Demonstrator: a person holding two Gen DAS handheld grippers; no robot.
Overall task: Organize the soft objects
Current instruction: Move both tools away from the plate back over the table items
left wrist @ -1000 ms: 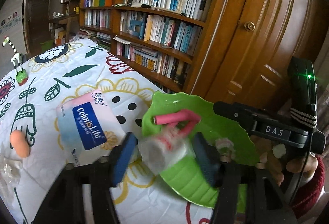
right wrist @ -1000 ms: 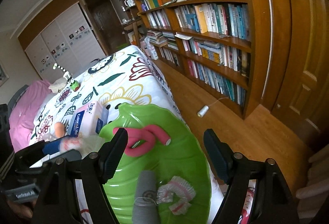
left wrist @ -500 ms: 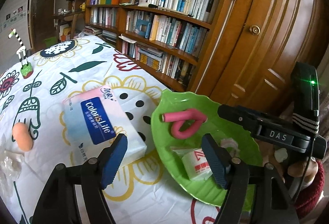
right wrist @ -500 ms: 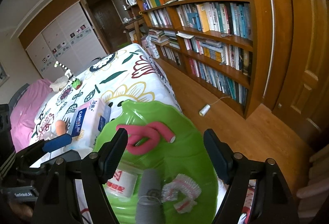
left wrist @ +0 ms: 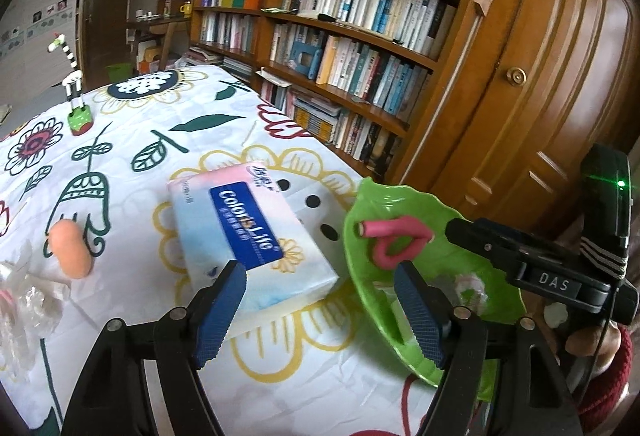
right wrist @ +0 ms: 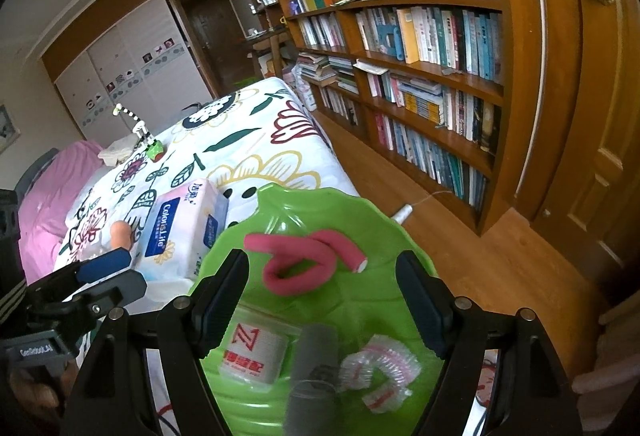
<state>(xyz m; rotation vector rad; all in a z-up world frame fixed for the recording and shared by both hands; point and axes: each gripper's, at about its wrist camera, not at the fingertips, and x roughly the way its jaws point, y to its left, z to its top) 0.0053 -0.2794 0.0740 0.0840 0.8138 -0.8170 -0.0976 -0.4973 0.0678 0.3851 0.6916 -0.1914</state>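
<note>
Left gripper jaws standing wide, just been opening, holding nothing, hovering over tissue pack; pack soft, light, squashy — judging best pinching across short sides. Right gripper jaws wide, empty, over green tray.

The leaf-shaped plate is bright green; the foam roller on it is pink; the small tissue roll is white with red print; the tissue pack is pale pink and blue with a dark blue label; the bedspread is white with green leaves and yellow flower outlines; the egg-shaped toy is peach-orange
</note>
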